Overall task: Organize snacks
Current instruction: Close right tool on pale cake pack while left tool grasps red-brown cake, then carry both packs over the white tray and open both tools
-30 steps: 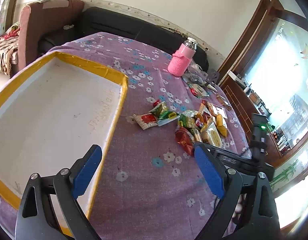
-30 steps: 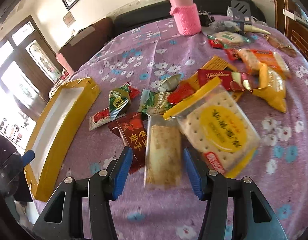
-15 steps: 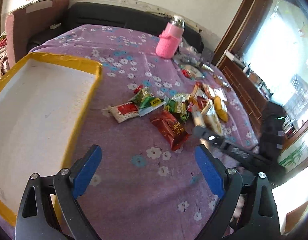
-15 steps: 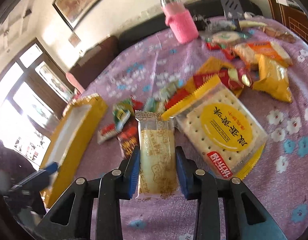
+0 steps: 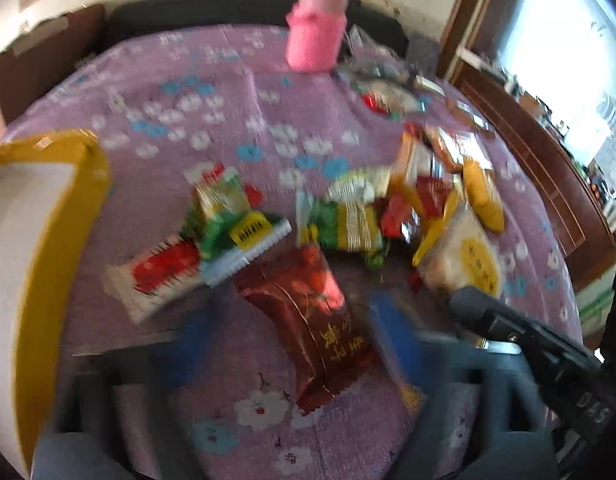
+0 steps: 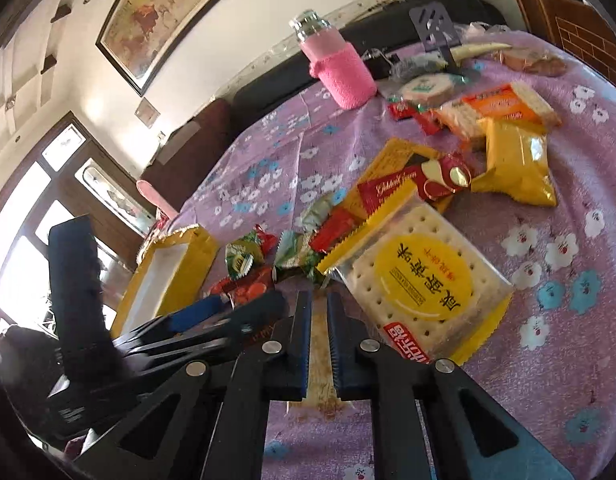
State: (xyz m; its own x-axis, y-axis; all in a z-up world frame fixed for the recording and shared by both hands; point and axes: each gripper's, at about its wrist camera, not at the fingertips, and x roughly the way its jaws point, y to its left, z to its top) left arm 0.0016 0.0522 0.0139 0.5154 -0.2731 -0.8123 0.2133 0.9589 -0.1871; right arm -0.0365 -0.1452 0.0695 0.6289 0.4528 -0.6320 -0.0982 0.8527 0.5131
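Snack packets lie in a heap on the purple flowered cloth [image 5: 235,120]. In the blurred left wrist view a dark red packet [image 5: 308,320] lies between the blue pads of my left gripper [image 5: 291,340]. Its jaws are closing, and a gap still shows on the packet's left side. My right gripper [image 6: 319,300] is shut on a pale biscuit packet [image 6: 318,344], which shows only as a thin strip between the pads. In the right wrist view the left gripper [image 6: 235,306] sits just to the left, over the same red packet [image 6: 247,290].
A white box with a yellow rim [image 5: 47,240] [image 6: 187,264] stands left of the heap. A big cracker packet with a yellow disc [image 6: 424,280] lies right of my right gripper. A pink bottle [image 6: 340,76] and a dark sofa [image 5: 187,12] are at the far side.
My right gripper closed on the pale biscuit packet and lifted it. The left gripper swept right from the box to the heap and came down around the dark red packet.
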